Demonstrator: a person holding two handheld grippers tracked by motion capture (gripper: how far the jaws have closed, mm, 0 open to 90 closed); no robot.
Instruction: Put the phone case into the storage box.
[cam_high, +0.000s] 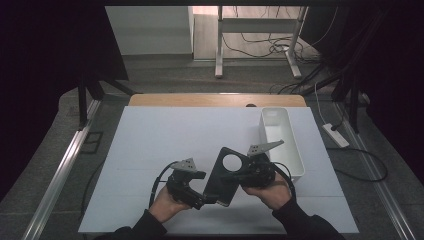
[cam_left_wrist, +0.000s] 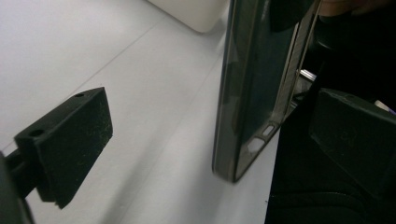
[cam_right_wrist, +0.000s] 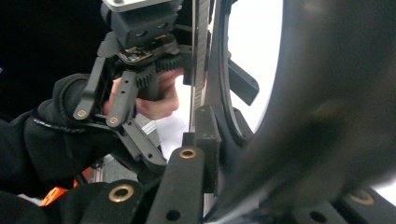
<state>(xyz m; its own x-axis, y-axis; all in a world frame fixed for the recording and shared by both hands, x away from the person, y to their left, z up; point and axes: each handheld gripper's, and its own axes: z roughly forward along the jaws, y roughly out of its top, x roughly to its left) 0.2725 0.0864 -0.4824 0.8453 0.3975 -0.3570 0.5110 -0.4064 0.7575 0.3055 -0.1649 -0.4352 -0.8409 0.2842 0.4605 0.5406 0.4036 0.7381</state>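
A black plate (cam_high: 226, 176) with a round hole is held above the white table (cam_high: 150, 140), tilted, between the 2 grippers. The right gripper (cam_high: 239, 176) is clamped on its edge. The left gripper (cam_high: 210, 199) is spread wide, the plate's lower edge standing between its jaws, untouched. A white bin (cam_high: 292, 150) is seen just beside.

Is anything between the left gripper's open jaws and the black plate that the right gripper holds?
Nothing visible: the left gripper has its jaws open around the black plate's lower edge, with bare white table in the gap.
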